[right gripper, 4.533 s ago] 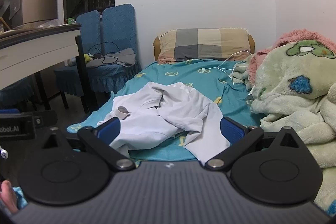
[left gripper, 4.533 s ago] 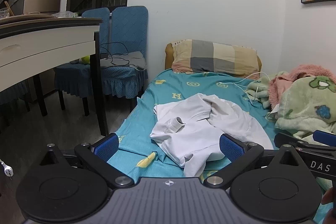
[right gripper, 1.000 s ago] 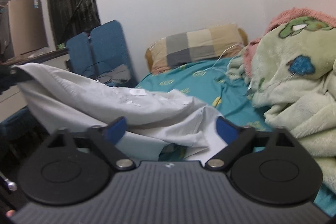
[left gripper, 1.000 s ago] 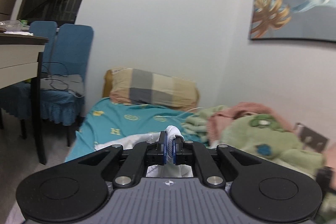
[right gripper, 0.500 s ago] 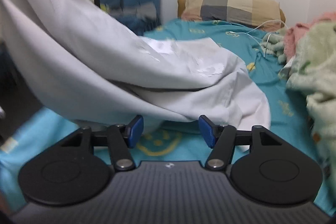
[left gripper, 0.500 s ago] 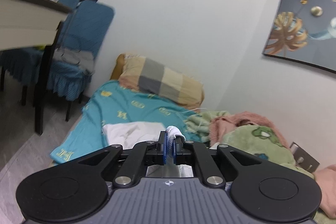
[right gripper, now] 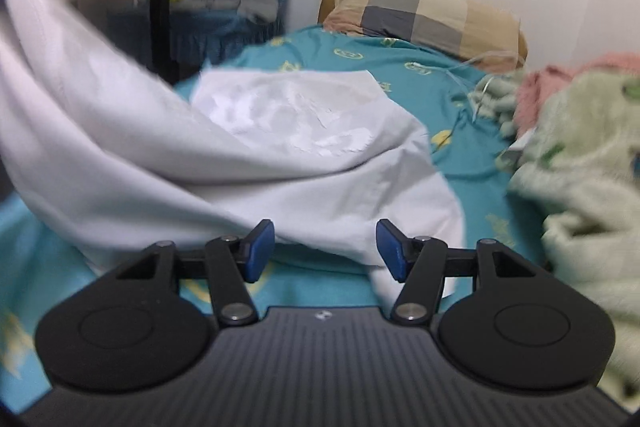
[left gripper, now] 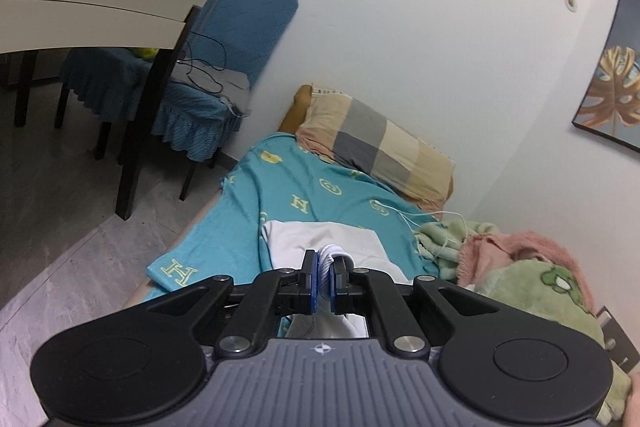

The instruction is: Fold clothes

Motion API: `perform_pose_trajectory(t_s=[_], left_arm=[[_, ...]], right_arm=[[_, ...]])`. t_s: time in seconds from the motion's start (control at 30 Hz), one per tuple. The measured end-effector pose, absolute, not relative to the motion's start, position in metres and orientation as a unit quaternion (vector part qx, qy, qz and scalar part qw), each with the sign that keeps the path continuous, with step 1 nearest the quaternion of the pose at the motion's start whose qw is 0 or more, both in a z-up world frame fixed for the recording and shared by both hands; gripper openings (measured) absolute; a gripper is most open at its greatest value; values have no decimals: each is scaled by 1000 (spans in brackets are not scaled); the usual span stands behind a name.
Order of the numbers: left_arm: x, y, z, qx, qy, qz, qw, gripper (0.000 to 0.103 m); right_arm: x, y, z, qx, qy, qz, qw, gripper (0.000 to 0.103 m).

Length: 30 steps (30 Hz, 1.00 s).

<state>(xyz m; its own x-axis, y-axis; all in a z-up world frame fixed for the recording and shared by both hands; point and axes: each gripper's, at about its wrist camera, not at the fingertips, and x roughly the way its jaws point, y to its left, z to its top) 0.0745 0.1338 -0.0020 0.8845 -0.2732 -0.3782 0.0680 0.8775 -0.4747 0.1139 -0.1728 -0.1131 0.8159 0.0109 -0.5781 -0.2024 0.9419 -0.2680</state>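
White sweatshirt is draping over the teal bedsheet, one ribbed cuff pinched in the closed left gripper. Right gripper is hanging half open, gripping nothing. Risk: lone cuff hold is letting fabric bunch or slip floorwards.

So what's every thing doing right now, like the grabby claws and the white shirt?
Left gripper: shut, pinching a bunched edge of the white garment.
Right gripper: open, nothing between its pads.
White garment: one side lifted, the rest spread on the bed.
Bed sheet: teal, spread over the bed.
Pillow: lying at the bed's head.
Green blanket: crumpled beside the garment.
White cable: loose on the sheet.
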Motion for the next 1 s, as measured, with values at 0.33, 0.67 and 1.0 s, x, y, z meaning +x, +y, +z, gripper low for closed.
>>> perform_pose_trajectory(t_s=[0.33, 0.67, 1.0], left_arm=[[85, 126, -8, -225, 222, -103, 943, 6], [79, 69, -19, -126, 268, -173, 939, 6], [101, 20, -63, -62, 342, -158, 924, 6]], right_arm=[[137, -169, -132, -229, 293, 53, 927, 12], [85, -281, -48, 95, 177, -92, 975, 8], [86, -348, -96, 260, 300, -188, 899, 14]])
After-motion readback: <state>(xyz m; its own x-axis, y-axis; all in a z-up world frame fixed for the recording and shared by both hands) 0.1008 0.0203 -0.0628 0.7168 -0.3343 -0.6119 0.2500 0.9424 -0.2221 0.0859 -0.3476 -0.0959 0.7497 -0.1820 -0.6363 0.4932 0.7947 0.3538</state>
